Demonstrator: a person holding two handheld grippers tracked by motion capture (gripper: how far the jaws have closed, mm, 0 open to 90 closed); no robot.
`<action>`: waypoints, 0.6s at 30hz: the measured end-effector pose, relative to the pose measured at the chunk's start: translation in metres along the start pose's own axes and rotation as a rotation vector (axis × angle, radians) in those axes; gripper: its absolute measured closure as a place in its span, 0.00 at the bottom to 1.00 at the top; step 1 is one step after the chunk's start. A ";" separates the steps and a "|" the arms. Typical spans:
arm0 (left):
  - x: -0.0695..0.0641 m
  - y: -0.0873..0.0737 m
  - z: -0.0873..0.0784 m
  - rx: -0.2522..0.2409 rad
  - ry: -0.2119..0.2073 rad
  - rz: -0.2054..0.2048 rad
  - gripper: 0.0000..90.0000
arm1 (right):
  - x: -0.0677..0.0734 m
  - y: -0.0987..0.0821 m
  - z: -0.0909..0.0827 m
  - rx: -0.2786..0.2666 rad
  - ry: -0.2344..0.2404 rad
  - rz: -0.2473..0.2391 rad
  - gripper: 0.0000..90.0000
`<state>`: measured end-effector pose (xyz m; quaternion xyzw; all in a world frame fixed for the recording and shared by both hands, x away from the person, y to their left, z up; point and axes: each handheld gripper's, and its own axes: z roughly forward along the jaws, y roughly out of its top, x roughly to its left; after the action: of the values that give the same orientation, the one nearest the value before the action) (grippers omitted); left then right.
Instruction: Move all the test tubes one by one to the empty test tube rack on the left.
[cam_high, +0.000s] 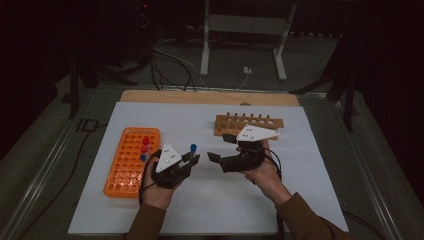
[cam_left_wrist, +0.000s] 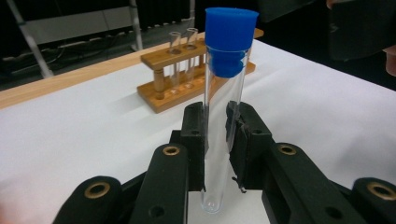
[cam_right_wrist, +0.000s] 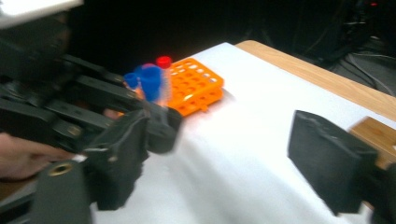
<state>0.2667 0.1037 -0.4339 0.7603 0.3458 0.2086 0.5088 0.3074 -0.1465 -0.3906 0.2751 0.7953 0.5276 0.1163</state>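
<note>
From above, my left gripper (cam_high: 189, 159) sits just to the right of the orange rack (cam_high: 131, 161), its fingers clamped on a clear test tube (cam_high: 192, 151) with a blue cap that stands upright above them. The orange rack holds a few red- and blue-capped tubes near its far end. My right gripper (cam_high: 218, 148) lies further right of the orange rack, across a small gap from the held tube, its fingers spread apart with nothing between them. A wooden rack (cam_high: 248, 124) stands behind it on the white worktop (cam_high: 210, 200).

Along my left gripper (cam_left_wrist: 216, 135), the fingers (cam_left_wrist: 194, 144) press on both sides of the test tube (cam_left_wrist: 223, 121) at about mid-height; its rounded bottom hangs clear below them and its blue cap rises above. The wooden rack (cam_left_wrist: 187, 77) stands beyond with two open glass tubes in it.

Along my right gripper (cam_right_wrist: 224, 158), the fingers (cam_right_wrist: 327, 161) stand wide and empty. The left gripper (cam_right_wrist: 154, 126) shows ahead, blurred, holding the blue-capped test tube (cam_right_wrist: 152, 84) just in front of the orange rack (cam_right_wrist: 196, 86).
</note>
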 end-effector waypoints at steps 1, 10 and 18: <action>0.001 -0.001 -0.003 -0.004 0.004 -0.004 0.86 | -0.001 -0.002 -0.001 -0.004 -0.006 0.006 0.17; 0.013 -0.010 -0.027 -0.016 0.039 -0.030 0.86 | -0.015 -0.018 -0.014 0.009 -0.097 0.033 0.08; 0.022 -0.020 -0.046 -0.021 0.070 -0.050 0.86 | -0.025 -0.032 -0.026 0.001 -0.158 0.047 0.03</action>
<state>0.2447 0.1533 -0.4345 0.7383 0.3802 0.2256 0.5093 0.3059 -0.1899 -0.4114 0.3344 0.7773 0.5062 0.1664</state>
